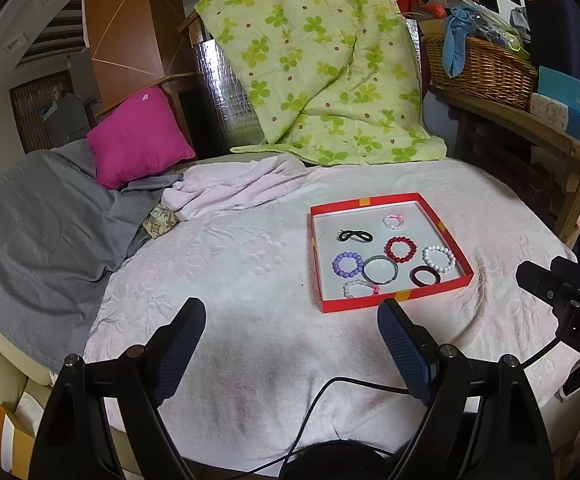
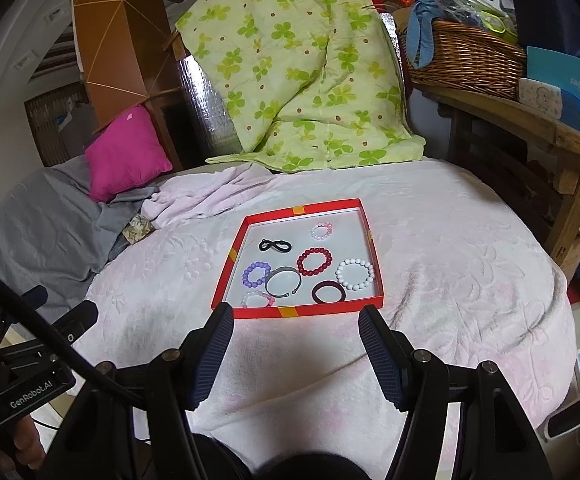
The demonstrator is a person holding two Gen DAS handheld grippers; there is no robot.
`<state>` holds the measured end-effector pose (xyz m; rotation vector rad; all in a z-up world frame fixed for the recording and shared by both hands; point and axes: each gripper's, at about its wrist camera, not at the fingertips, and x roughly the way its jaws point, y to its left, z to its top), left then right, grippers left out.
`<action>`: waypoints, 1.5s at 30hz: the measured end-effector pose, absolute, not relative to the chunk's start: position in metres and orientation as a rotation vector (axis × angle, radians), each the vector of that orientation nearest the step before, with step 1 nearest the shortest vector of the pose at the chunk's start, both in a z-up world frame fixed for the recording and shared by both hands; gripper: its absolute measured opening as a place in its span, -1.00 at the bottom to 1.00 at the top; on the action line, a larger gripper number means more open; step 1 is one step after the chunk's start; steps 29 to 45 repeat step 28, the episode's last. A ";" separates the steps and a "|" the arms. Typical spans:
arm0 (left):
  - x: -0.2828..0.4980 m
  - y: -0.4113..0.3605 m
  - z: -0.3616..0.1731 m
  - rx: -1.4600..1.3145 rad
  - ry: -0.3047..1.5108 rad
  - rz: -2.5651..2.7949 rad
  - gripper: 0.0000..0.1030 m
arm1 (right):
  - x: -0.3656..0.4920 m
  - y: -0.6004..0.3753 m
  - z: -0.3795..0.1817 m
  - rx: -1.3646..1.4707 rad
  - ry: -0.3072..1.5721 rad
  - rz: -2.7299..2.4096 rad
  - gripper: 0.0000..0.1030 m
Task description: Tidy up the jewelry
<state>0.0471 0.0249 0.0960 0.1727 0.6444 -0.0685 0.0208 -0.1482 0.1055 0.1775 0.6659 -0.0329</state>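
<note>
A red tray (image 2: pixel 374 240) lies flat on a pale pink blanket (image 2: pixel 450 260) that covers the bed. All the jewelry sits inside it:

- Black loop (image 2: pixel 275 245): far left, twisted into a figure eight.
- Pink bracelet (image 2: pixel 322 231): far right.
- Red bracelet (image 2: pixel 314 261): centre.
- White bracelet (image 2: pixel 355 274): right side, close to the tray wall.
- Purple bracelet (image 2: pixel 256 273): left side, touching the clear bangle (image 2: pixel 283 281).
- Dark bangle (image 2: pixel 328 292): near right.
- Small pale bracelet (image 2: pixel 257 300): near left corner, partly hidden by the near wall.

Left claw (image 1: pixel 292 320): fingers apart, nothing between them, held over bare blanket to the left of the tray's near edge.

Right claw (image 2: pixel 296 324): fingers apart, nothing between them, held just short of the tray's near wall and roughly centred on it.

Neither claw touches the tray or any piece. A green quilt (image 2: pixel 298 68) stands behind the bed, with a magenta pillow (image 2: pixel 125 152) at far left.
</note>
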 end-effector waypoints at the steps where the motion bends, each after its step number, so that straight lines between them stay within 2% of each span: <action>1: 0.048 0.025 0.096 0.171 0.646 -0.070 0.71 | 0.022 -0.147 0.105 0.175 0.668 -0.033 0.33; 14: 0.072 0.028 0.085 0.167 0.631 -0.091 0.71 | 0.047 -0.146 0.093 0.175 0.691 -0.035 0.33; 17: 0.094 0.037 0.068 0.114 0.683 -0.112 0.71 | 0.052 -0.157 0.085 0.192 0.689 -0.040 0.33; 21: 0.125 0.056 0.036 0.081 0.727 -0.090 0.71 | 0.057 -0.191 0.062 0.208 0.689 -0.082 0.35; 28: 0.137 0.046 0.025 0.091 0.710 -0.079 0.71 | 0.064 -0.252 0.018 0.283 0.764 -0.234 0.36; 45: 0.137 0.046 0.025 0.091 0.710 -0.079 0.71 | 0.064 -0.252 0.018 0.283 0.764 -0.234 0.36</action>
